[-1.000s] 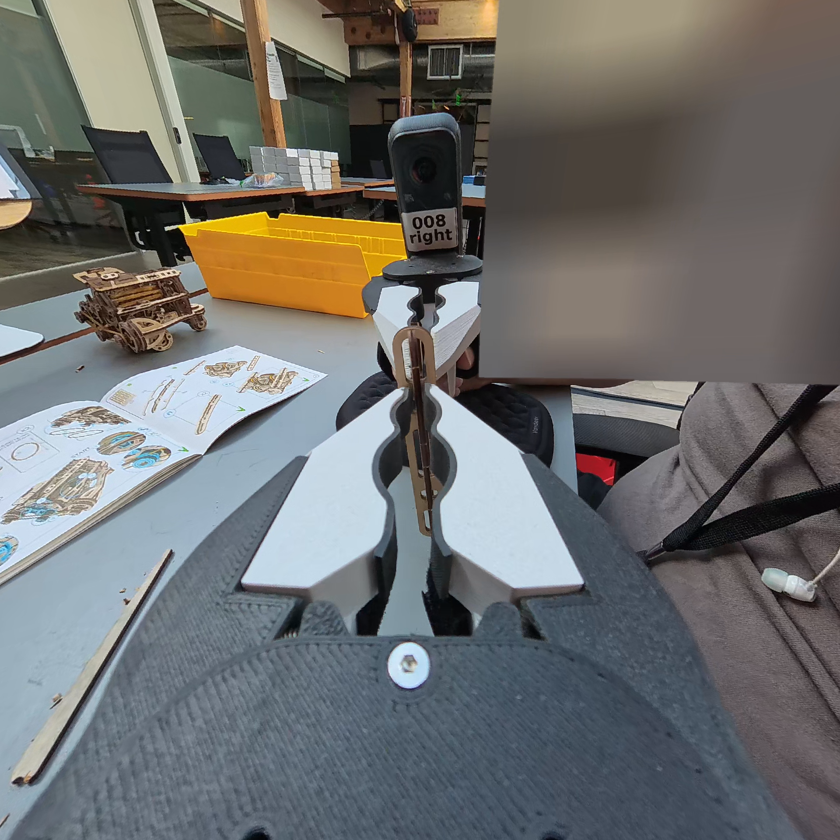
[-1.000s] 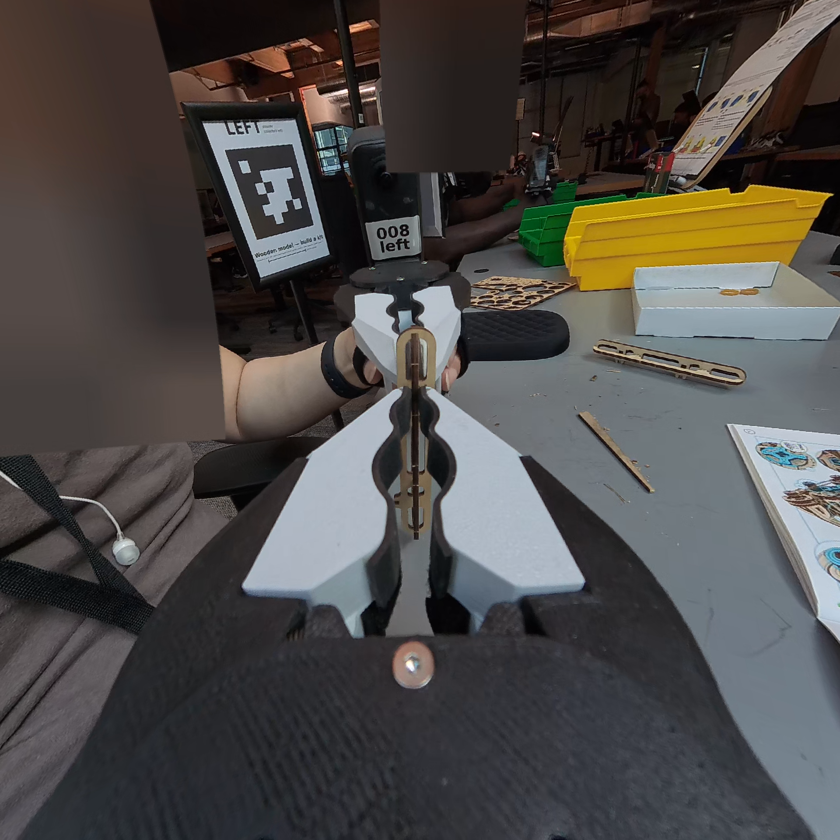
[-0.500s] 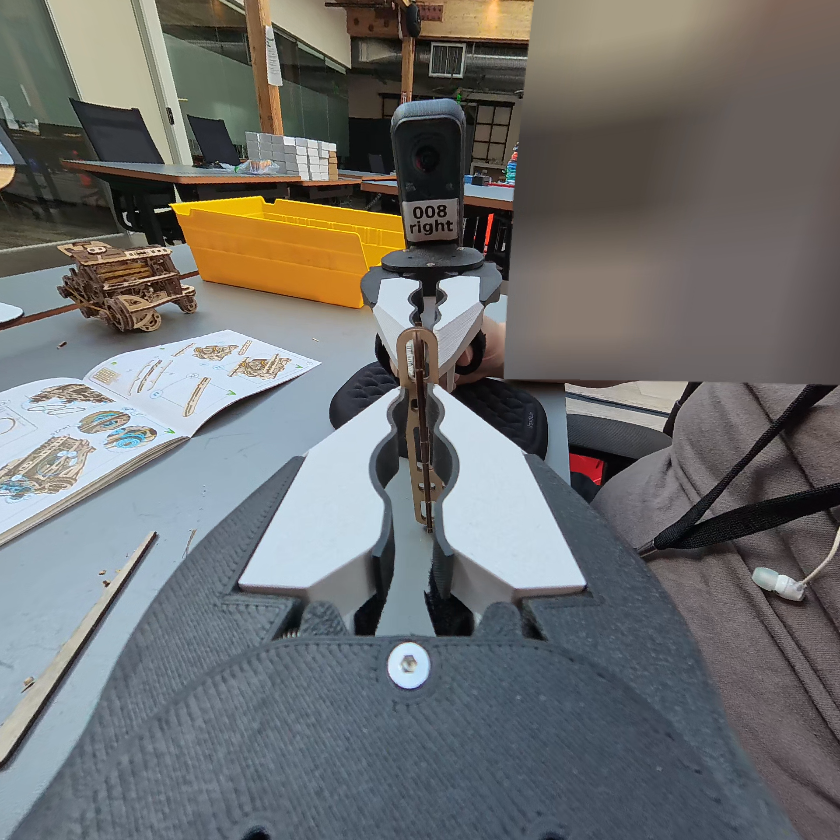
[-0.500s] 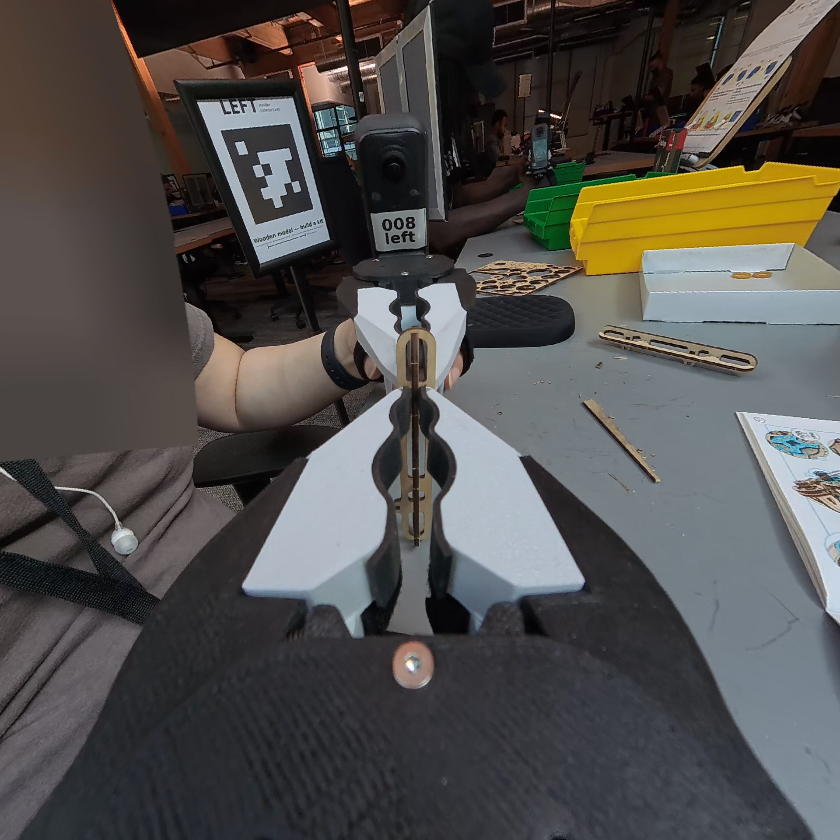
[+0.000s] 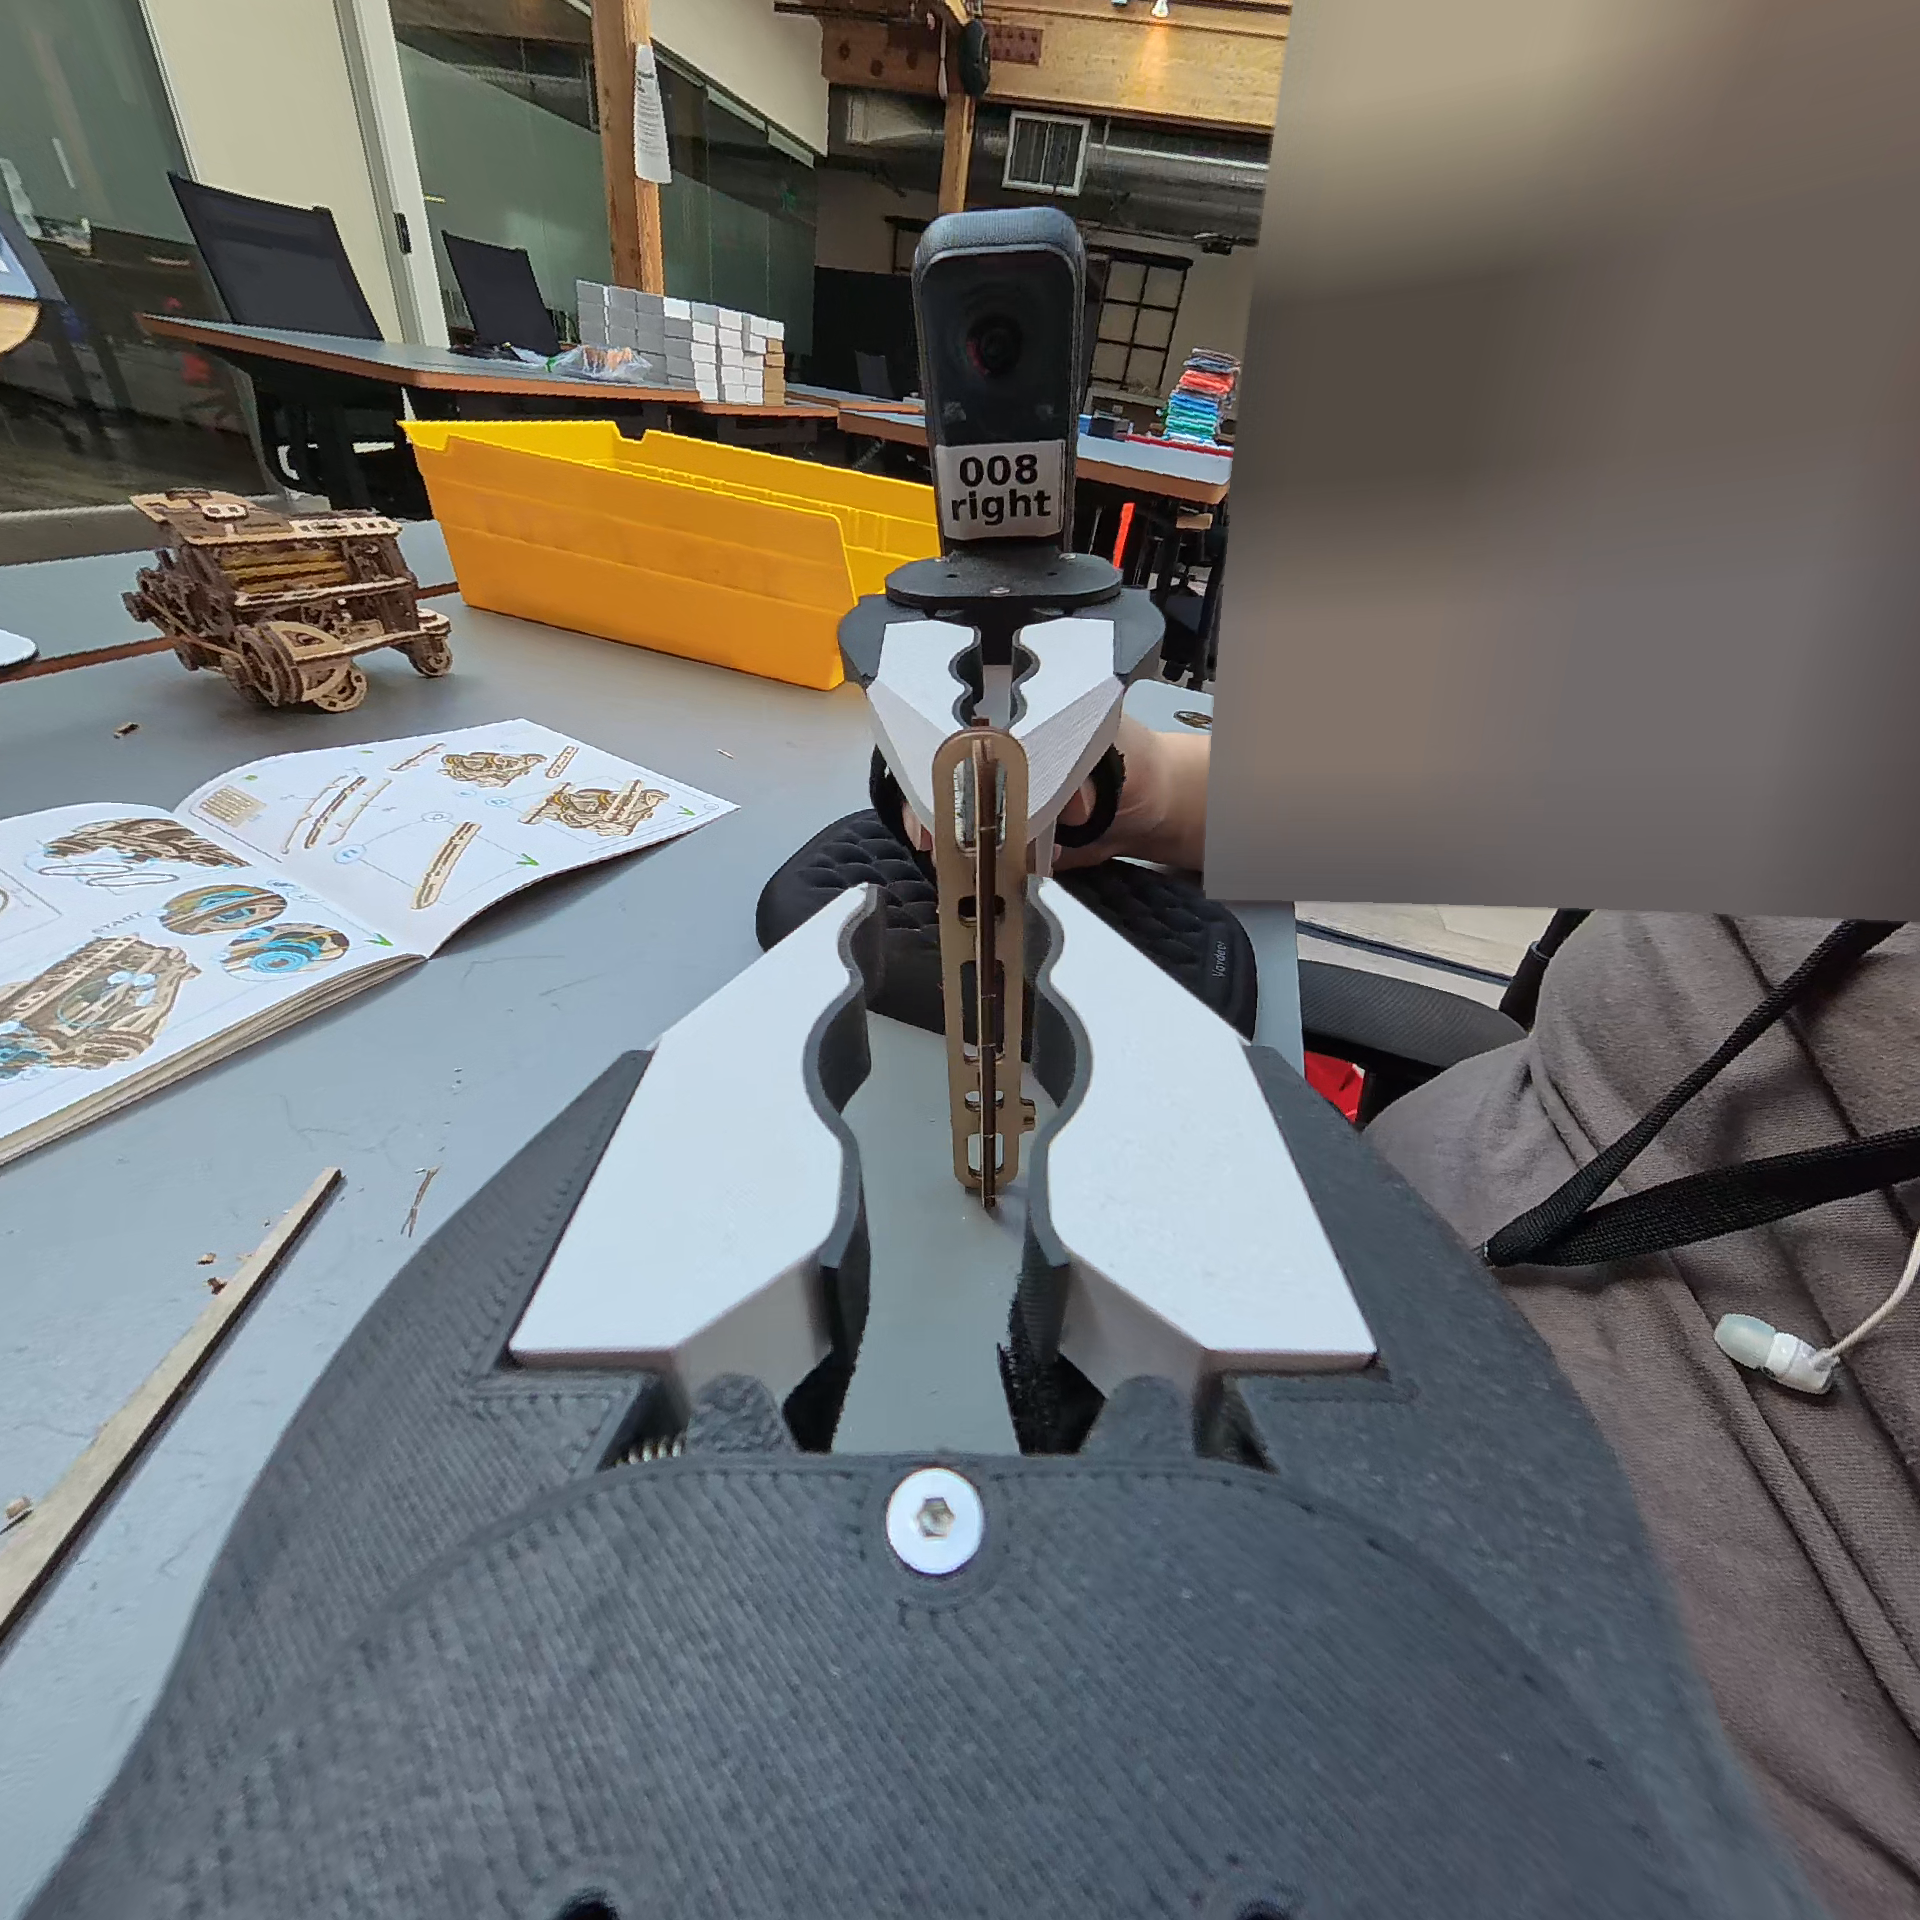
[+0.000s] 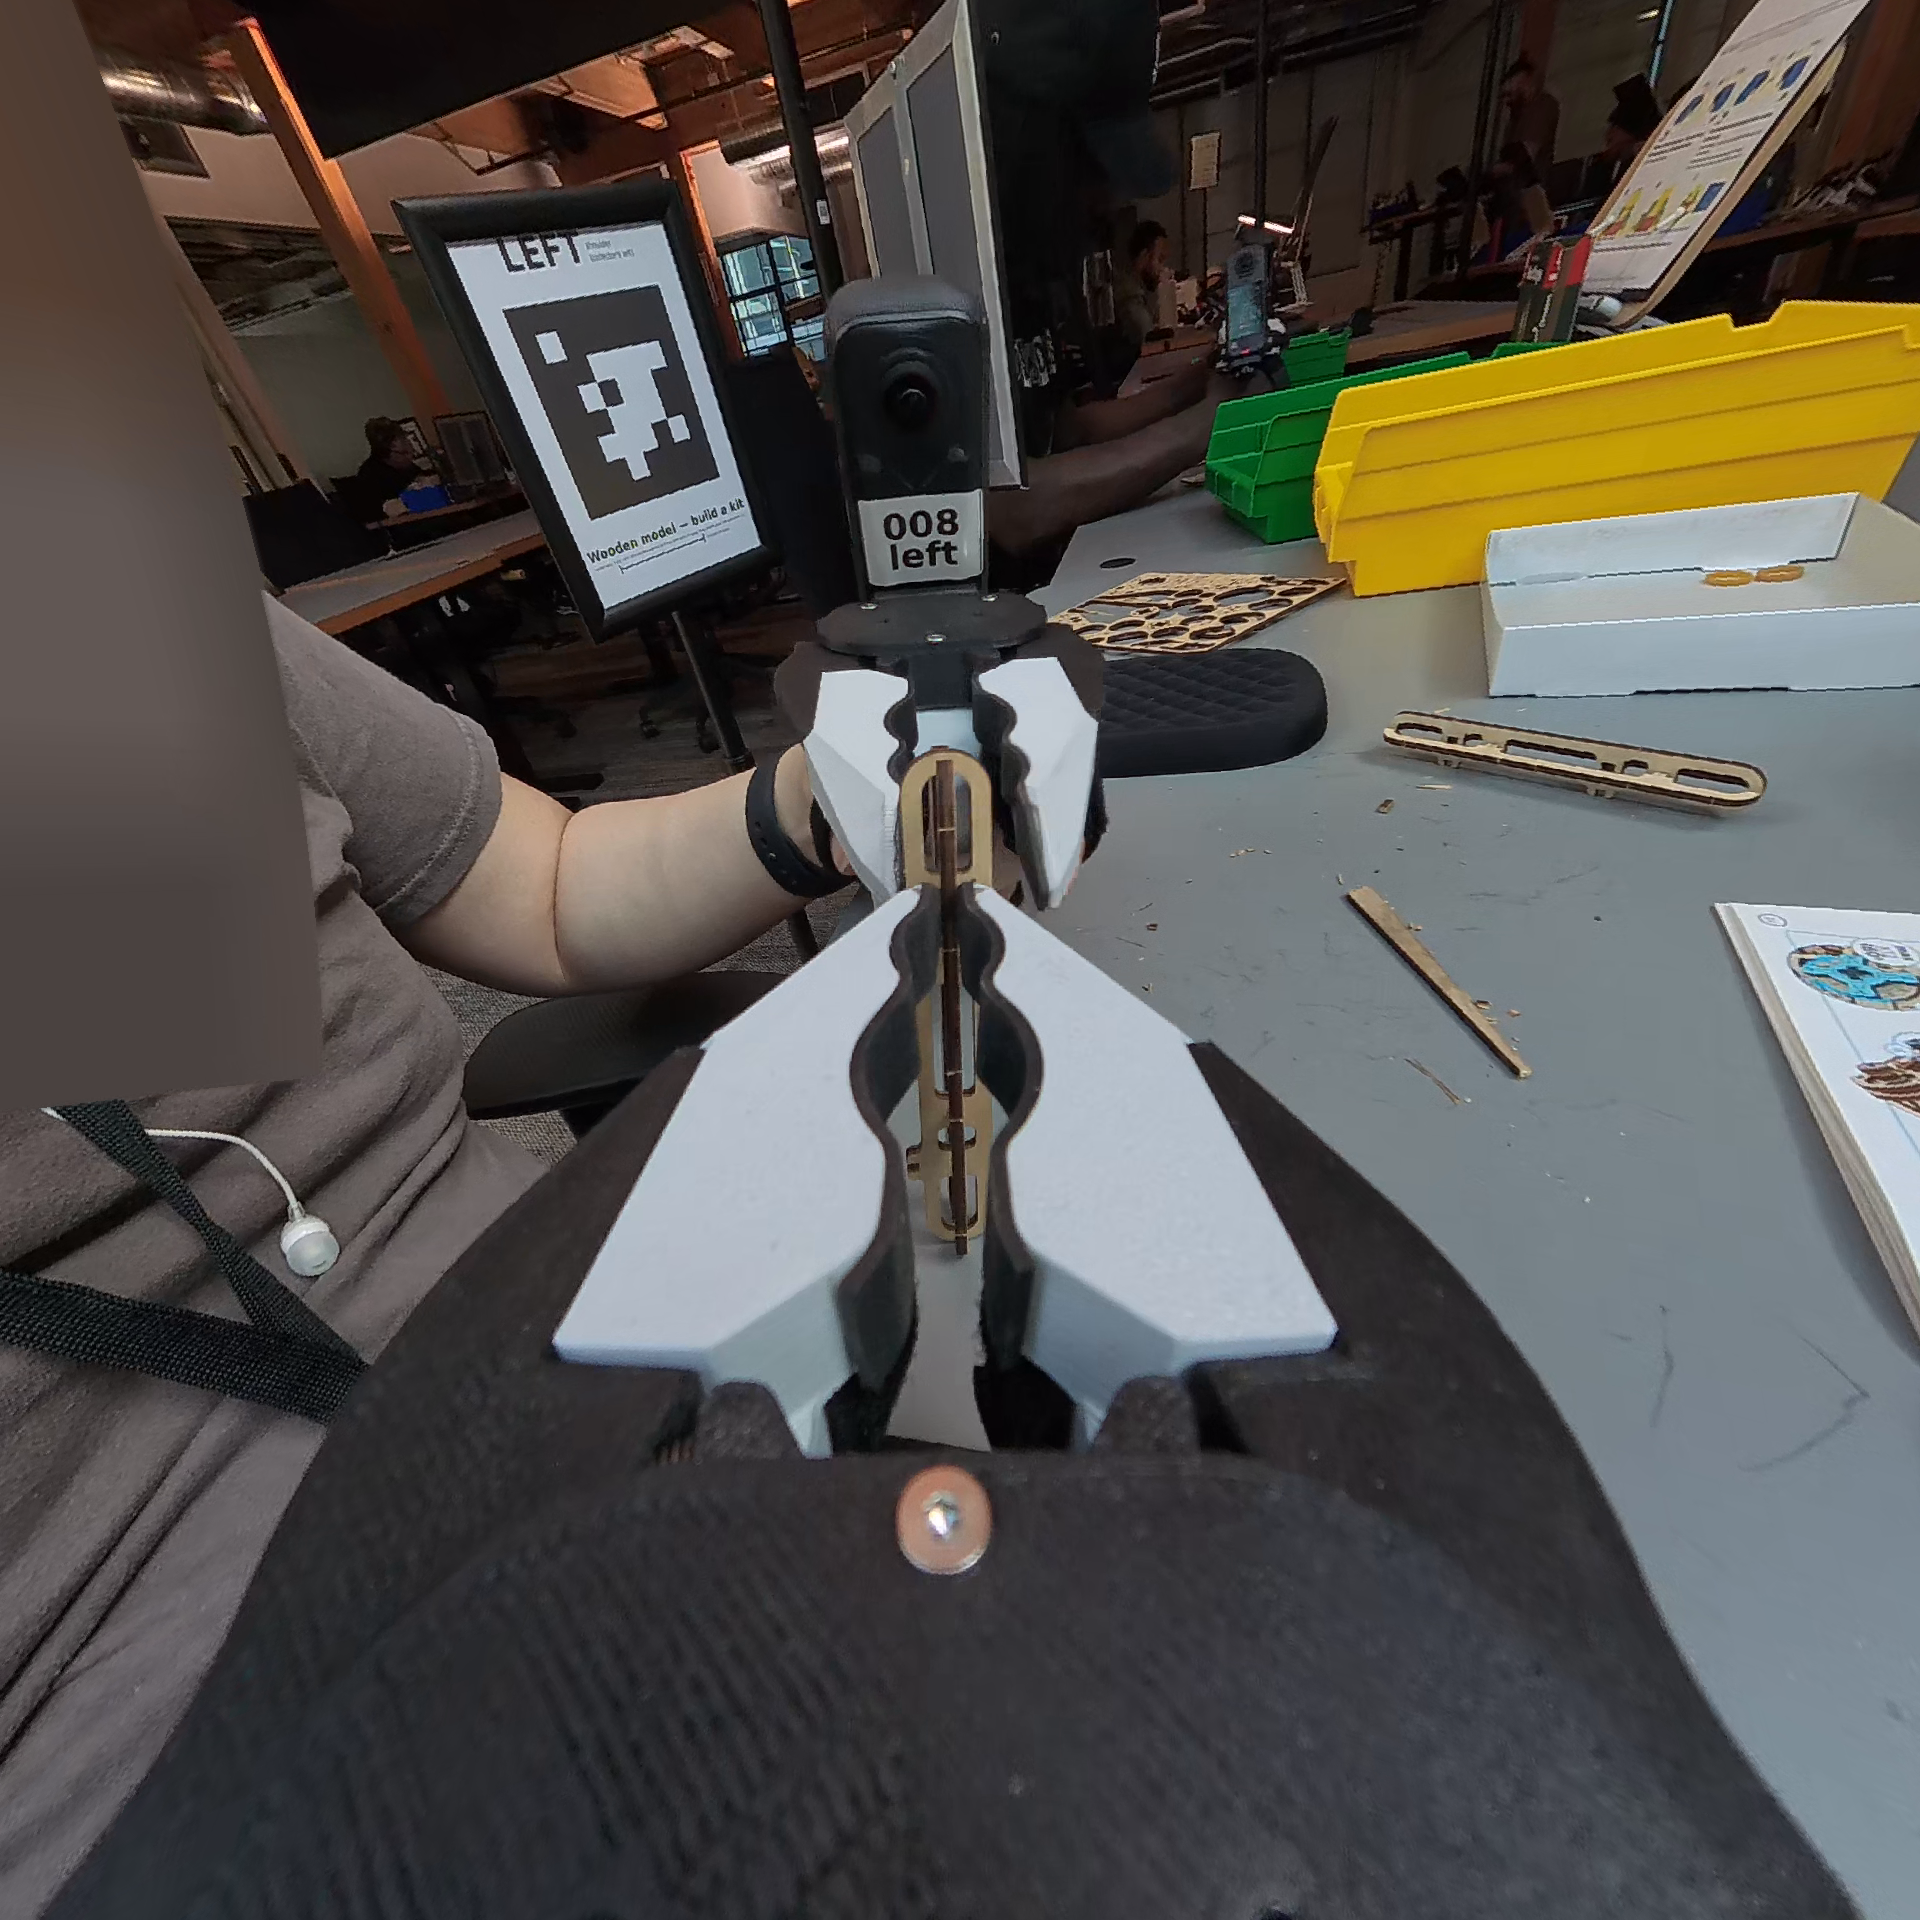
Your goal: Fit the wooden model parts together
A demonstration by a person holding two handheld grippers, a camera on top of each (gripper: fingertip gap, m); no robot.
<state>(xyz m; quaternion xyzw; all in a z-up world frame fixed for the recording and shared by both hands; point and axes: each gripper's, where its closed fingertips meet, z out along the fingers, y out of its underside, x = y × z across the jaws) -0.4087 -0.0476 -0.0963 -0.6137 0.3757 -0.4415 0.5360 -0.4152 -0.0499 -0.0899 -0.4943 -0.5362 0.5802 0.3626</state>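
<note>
The left gripper (image 5: 956,940) has opened its jaws since the earlier frame, releasing the slotted wooden strip (image 5: 982,966); the right gripper (image 6: 940,914) grips it, probably to carry it alone.

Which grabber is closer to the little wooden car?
Right. The wooden car stands off to the side of the right gripper; the left gripper faces that one from farther back along the table edge.

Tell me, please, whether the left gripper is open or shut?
Open. In its own view the left gripper's fingers stand apart, the slotted wooden strip between them; the right gripper grips it.
</note>
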